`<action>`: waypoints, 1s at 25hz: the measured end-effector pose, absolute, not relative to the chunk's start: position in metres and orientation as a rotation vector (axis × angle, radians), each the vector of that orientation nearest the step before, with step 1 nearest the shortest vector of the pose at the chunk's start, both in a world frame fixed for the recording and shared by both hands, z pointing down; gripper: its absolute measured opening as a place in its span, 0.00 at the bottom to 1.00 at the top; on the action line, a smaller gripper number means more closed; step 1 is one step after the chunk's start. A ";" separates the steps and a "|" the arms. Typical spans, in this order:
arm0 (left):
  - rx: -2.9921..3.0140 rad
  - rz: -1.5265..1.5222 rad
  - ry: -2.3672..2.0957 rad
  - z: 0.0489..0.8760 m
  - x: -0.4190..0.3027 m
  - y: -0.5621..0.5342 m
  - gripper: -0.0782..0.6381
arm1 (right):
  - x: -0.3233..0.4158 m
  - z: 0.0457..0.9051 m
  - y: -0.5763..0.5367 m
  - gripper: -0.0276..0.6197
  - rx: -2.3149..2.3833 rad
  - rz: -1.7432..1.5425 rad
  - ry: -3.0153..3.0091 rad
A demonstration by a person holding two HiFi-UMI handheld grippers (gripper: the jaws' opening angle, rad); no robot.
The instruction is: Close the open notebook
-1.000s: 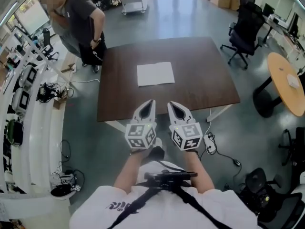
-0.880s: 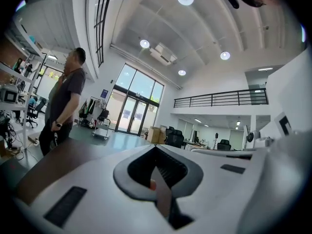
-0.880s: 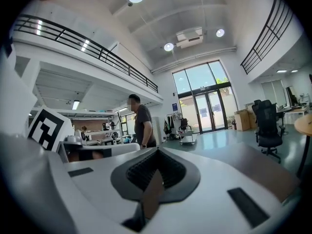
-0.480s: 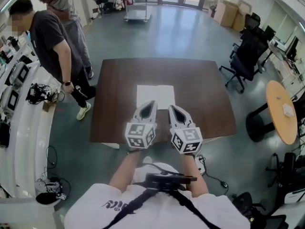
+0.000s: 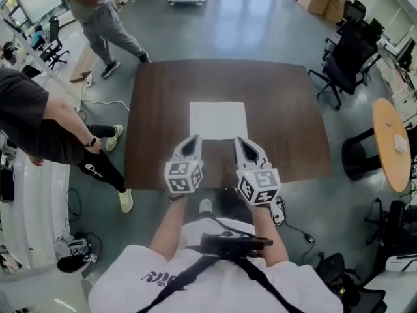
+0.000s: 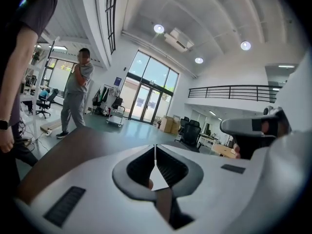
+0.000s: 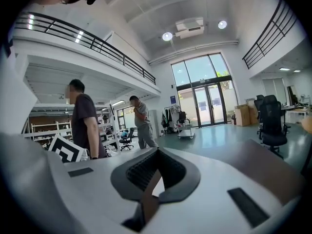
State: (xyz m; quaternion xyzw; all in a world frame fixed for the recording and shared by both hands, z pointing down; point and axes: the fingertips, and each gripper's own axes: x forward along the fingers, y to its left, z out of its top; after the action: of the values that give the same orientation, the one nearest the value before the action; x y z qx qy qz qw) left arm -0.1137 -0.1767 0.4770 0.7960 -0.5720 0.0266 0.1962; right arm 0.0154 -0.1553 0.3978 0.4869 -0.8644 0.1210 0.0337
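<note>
In the head view we see a dark brown table point(image 5: 287, 109) on a grey floor point(image 5: 260, 18), with the open notebook point(image 5: 218, 119) lying flat at its middle. Our left gripper point(image 5: 193, 140) and right gripper point(image 5: 240, 142) hang side by side at the notebook's near edge. Off the table's left side are a person in black point(image 5: 39, 126) and a person in grey point(image 5: 98, 12). To the right are office chairs point(image 5: 345, 44) and a round table point(image 5: 394, 139).

In the left gripper view the jaws are pressed together on nothing, with the table top ahead. In the right gripper view the jaws likewise meet, empty.

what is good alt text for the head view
Seen from above, a person holds the shut left gripper and right gripper just short of an open white notebook lying flat on a brown table; two bystanders stand at left.
</note>
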 end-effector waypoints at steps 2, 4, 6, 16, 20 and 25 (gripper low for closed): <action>2.185 0.067 -1.593 0.501 -0.122 -0.181 0.12 | 0.014 0.413 -0.163 0.03 1.474 0.413 -2.644; 2.128 0.088 -1.590 0.525 -0.130 -0.188 0.12 | 0.012 0.424 -0.174 0.03 1.451 0.439 -2.642; 2.065 0.121 -1.578 0.549 -0.133 -0.195 0.12 | 0.010 0.432 -0.184 0.03 1.424 0.453 -2.645; 1.714 0.129 -1.453 0.681 -0.155 -0.221 0.19 | -0.009 0.491 -0.213 0.03 1.244 0.518 -2.594; 1.666 0.125 -1.445 0.709 -0.154 -0.236 0.25 | -0.004 0.514 -0.221 0.03 1.199 0.557 -2.564; 1.685 0.105 -1.421 0.724 -0.150 -0.262 0.43 | 0.001 0.535 -0.230 0.03 1.164 0.607 -2.532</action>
State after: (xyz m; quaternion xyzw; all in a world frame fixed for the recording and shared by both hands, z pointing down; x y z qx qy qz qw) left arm -0.1497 -0.2616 0.7244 0.6818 -0.5748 0.0423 0.4506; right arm 0.0015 -0.2300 0.5348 0.4040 -0.8784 0.2107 0.1442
